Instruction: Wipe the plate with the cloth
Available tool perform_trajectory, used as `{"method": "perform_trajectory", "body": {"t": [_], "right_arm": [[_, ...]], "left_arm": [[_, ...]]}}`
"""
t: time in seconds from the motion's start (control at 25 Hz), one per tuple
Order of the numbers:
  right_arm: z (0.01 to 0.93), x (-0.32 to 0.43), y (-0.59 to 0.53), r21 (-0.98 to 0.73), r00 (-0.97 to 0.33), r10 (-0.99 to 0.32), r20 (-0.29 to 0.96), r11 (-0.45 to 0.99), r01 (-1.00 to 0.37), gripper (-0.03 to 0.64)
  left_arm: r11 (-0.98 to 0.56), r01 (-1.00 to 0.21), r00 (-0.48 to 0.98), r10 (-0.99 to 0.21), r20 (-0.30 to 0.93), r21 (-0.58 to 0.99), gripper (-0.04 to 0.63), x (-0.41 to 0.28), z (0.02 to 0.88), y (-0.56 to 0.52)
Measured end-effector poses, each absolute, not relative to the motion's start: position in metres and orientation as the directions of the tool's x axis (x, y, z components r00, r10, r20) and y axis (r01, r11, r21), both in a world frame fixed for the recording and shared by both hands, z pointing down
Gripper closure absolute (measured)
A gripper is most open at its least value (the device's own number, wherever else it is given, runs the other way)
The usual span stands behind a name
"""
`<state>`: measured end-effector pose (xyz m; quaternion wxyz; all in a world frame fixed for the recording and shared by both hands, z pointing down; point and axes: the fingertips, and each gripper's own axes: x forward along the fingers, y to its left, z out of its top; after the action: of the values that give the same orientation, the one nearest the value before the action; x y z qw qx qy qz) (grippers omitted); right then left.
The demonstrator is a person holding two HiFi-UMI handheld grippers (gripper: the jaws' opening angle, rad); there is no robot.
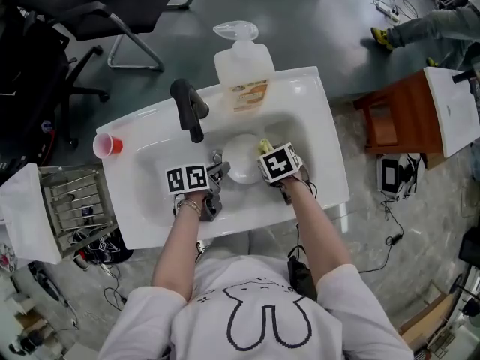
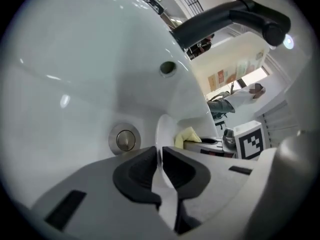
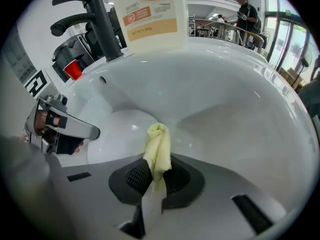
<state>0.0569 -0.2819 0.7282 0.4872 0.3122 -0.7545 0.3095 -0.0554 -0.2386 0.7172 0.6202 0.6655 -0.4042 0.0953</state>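
My left gripper [image 2: 160, 156] pinches the plate [image 2: 162, 131] by its rim in the sink [image 1: 315, 126]; my right gripper [image 3: 156, 176] clamps the yellow cloth [image 3: 157, 144].

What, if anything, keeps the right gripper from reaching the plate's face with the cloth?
Probably nothing, so yes. The right gripper holds the yellow cloth just in front of the white plate, whose face lies bare; the left gripper pinches only its rim, off to one side.

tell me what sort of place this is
Likely a lab or office space with a demo washing station, not a home kitchen: a white sink with black tap and soap bottle stands on open floor beside office chairs and loose cables.
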Motion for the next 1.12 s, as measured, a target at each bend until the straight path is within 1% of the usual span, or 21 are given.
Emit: {"method": "perform_trajectory", "body": {"t": [0.24,0.44,0.6,0.76,1.12], "right_arm": [[0.727,0.059,-0.282,-0.163,-0.32,-0.192,0.928,0.562,-0.811,0.569],[0.721,0.061,-0.282,-0.157,-0.31,-0.207,0.928,0.536,-0.829,0.569],[0.695,0.069,-0.282,-0.171,-0.328,-0.289,0.9,0.458,-0.872,0.569],[0.656,0.072,-0.276,-0.167,-0.339,-0.392,0.855,0.411,-0.896,0.569],[0.564,0.068,-0.267,-0.071,-0.37,-0.641,0.673,0.443,-0.894,0.569]], "left_arm": [[0.129,-0.551,0.723,-0.419,0.549,0.824,0.555,-0.05,0.722,-0.241],[0.151,-0.472,0.759,-0.431,0.487,0.869,0.575,-0.049,0.715,-0.243],[0.084,-0.513,0.764,-0.409,0.499,0.855,0.575,-0.047,0.701,-0.24],[0.001,-0.535,0.777,-0.393,0.492,0.845,0.577,-0.048,0.677,-0.236],[-0.109,-0.534,0.774,-0.46,0.434,0.838,0.577,-0.052,0.621,-0.231]]}}
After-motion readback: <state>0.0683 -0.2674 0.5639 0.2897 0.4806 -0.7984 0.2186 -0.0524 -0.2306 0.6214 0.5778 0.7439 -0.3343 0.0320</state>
